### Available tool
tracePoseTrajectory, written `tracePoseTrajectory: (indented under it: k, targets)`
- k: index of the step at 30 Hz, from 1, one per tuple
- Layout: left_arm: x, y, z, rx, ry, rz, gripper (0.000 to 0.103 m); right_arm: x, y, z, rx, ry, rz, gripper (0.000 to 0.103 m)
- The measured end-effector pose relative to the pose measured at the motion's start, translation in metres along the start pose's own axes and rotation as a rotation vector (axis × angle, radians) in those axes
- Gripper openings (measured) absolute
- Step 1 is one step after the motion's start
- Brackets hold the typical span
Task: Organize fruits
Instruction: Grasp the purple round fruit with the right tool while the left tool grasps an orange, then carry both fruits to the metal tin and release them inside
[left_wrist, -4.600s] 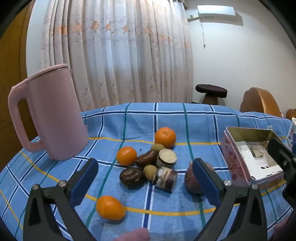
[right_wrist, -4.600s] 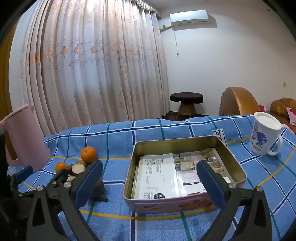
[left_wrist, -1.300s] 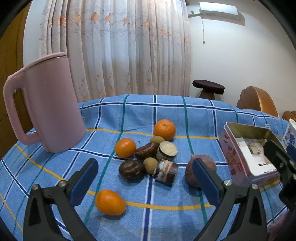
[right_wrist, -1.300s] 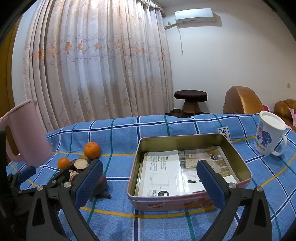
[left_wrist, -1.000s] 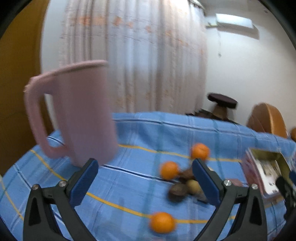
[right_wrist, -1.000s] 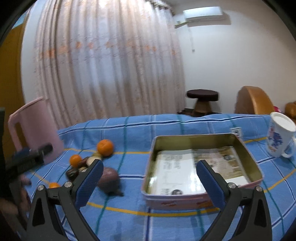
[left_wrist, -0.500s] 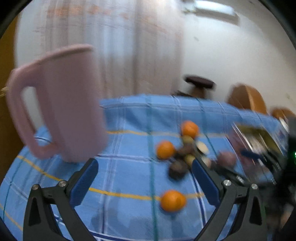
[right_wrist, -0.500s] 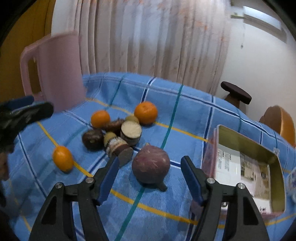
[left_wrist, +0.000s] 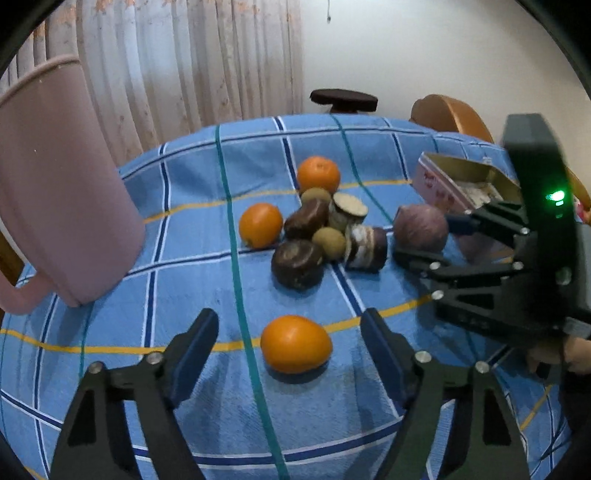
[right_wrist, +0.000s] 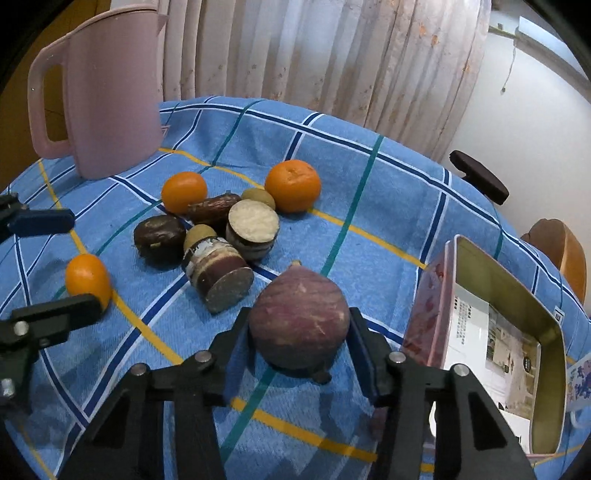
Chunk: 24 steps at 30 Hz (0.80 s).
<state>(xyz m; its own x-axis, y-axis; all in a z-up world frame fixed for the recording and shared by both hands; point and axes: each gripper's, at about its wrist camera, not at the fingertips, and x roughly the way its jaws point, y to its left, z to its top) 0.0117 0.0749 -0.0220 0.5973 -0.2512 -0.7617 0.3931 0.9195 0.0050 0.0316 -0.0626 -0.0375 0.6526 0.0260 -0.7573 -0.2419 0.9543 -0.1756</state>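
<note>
A pile of fruits lies on the blue checked tablecloth (left_wrist: 184, 236). My right gripper (right_wrist: 299, 336) has its jaws closed against both sides of a purple round fruit (right_wrist: 299, 317), which rests on the cloth; it also shows in the left wrist view (left_wrist: 421, 229). My left gripper (left_wrist: 290, 339) is open, with a lone orange (left_wrist: 295, 343) between its fingers, untouched. Two more oranges (left_wrist: 260, 225) (left_wrist: 317, 173), dark brown fruits (left_wrist: 297, 264) and a cut piece (right_wrist: 218, 271) form the pile.
A pink pitcher (left_wrist: 55, 192) stands at the left. An open metal tin (right_wrist: 491, 325) with papers inside sits right of the purple fruit. A white mug (right_wrist: 580, 380) shows at the right edge. A stool and chair stand beyond the table.
Both grippers moved in toward the fruits. My right gripper closed its jaws around the purple fruit. My left gripper came down around the lone orange.
</note>
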Motion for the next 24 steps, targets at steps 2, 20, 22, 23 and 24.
tracePoseTrajectory:
  k: [2,20,22,23,24]
  targets:
    - [0.006,0.0,-0.001,-0.003,0.022,-0.004,0.067,-0.007,-0.005,-0.001,0.039,-0.032,0.032,0.052]
    - [-0.014,0.018,0.003,-0.196,-0.197,-0.11,0.043,-0.096,-0.07,-0.025,0.244,-0.312,0.064,0.052]
    - [-0.02,0.003,0.006,-0.178,-0.24,-0.08,0.043,-0.101,-0.09,-0.032,0.279,-0.318,0.044,0.052]
    - [-0.022,-0.006,0.009,-0.163,-0.253,-0.078,0.043,-0.102,-0.1,-0.036,0.298,-0.317,0.033,0.052]
    - [-0.025,-0.015,0.011,-0.149,-0.272,-0.084,0.043,-0.103,-0.107,-0.038,0.312,-0.315,0.021,0.052]
